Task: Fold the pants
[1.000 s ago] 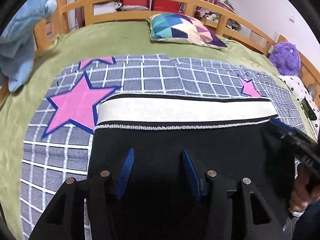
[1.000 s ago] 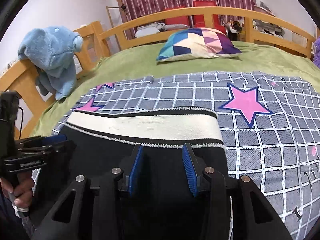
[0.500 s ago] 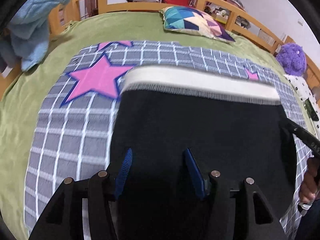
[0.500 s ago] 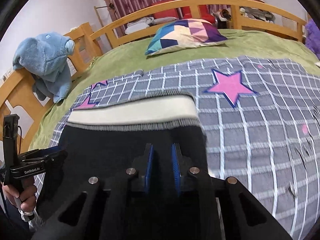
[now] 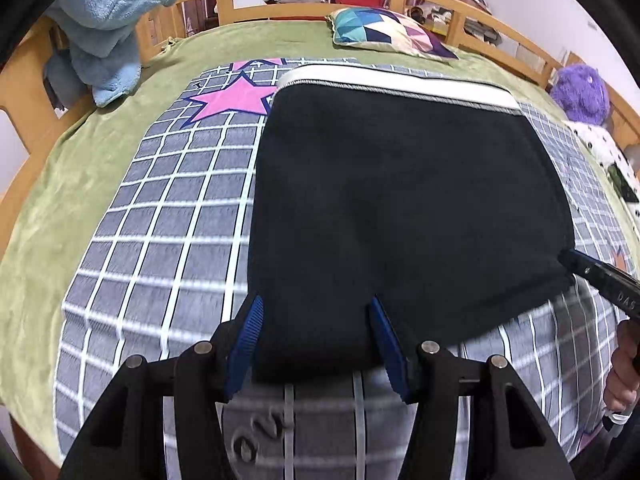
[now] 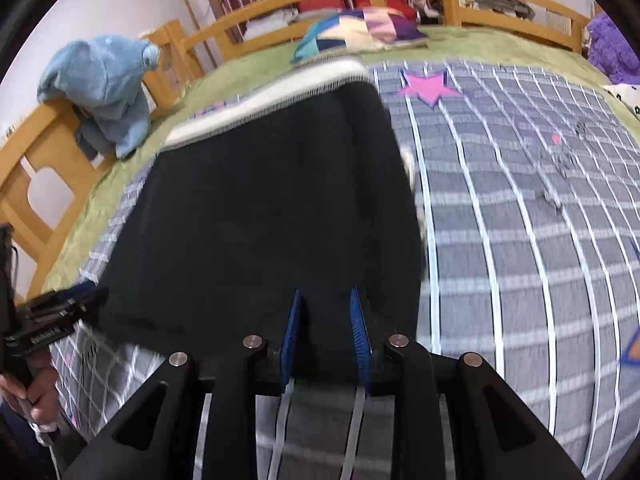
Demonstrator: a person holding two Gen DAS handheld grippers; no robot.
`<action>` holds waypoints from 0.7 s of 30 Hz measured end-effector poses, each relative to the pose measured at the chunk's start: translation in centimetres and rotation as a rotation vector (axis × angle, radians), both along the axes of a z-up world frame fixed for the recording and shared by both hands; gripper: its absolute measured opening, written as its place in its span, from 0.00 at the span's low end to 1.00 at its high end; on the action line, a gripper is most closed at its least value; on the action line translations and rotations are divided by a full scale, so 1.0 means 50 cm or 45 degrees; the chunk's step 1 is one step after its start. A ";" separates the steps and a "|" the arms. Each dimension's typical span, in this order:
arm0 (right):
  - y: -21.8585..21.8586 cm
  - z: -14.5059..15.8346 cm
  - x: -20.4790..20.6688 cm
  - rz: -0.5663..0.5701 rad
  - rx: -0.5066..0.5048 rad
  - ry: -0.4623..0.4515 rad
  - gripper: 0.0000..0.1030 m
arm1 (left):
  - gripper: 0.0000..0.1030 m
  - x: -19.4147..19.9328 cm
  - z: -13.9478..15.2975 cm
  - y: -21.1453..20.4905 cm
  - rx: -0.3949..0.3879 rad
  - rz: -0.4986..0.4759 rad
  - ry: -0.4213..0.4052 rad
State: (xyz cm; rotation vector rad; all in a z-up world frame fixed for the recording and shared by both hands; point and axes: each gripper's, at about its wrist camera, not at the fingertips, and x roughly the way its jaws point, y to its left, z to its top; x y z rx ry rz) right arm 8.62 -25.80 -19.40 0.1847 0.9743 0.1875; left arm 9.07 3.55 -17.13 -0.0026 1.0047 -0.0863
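The black pants (image 5: 400,208) with a white waistband (image 5: 392,82) lie folded flat on a grey checked blanket; the waistband is at the far end. My left gripper (image 5: 316,312) is open, its blue pads astride the near left edge of the black cloth. My right gripper (image 6: 326,308) has its pads narrowly apart over the near right edge of the pants (image 6: 260,220); whether they pinch cloth is unclear. Each gripper shows at the side of the other's view.
The grey checked blanket (image 5: 168,240) with pink stars covers a green bed (image 5: 80,168) with a wooden rail. A blue plush (image 5: 108,28) hangs on the left rail, a patterned pillow (image 5: 388,36) lies at the back, a purple plush (image 5: 580,92) at right.
Both grippers pulled back toward the near edge, so the pants look longer and the waistband farther away. The right gripper narrowed half a second ago and now stands slightly wider.
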 end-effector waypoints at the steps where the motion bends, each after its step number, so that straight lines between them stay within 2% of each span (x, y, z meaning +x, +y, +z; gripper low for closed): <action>1: 0.003 -0.002 -0.012 0.001 -0.016 0.010 0.26 | 0.52 -0.009 0.004 -0.001 -0.014 -0.009 0.008; 3: 0.007 0.008 -0.040 -0.004 -0.042 0.000 0.26 | 0.52 -0.034 0.023 -0.006 -0.027 -0.017 -0.003; 7: 0.008 0.073 -0.101 -0.030 -0.042 -0.058 0.26 | 0.52 -0.090 0.089 -0.027 -0.024 -0.059 -0.083; 12: 0.004 0.177 -0.166 -0.086 -0.117 -0.158 0.37 | 0.60 -0.145 0.180 -0.055 -0.035 -0.067 -0.198; 13: 0.000 0.195 -0.180 -0.096 -0.109 -0.171 0.37 | 0.63 -0.158 0.196 -0.060 -0.040 -0.069 -0.220; 17: -0.015 0.254 -0.224 -0.129 -0.074 -0.212 0.48 | 0.74 -0.204 0.245 -0.082 -0.024 -0.069 -0.304; 21: -0.021 0.295 -0.268 -0.150 -0.103 -0.225 0.49 | 0.77 -0.240 0.264 -0.094 -0.021 -0.061 -0.318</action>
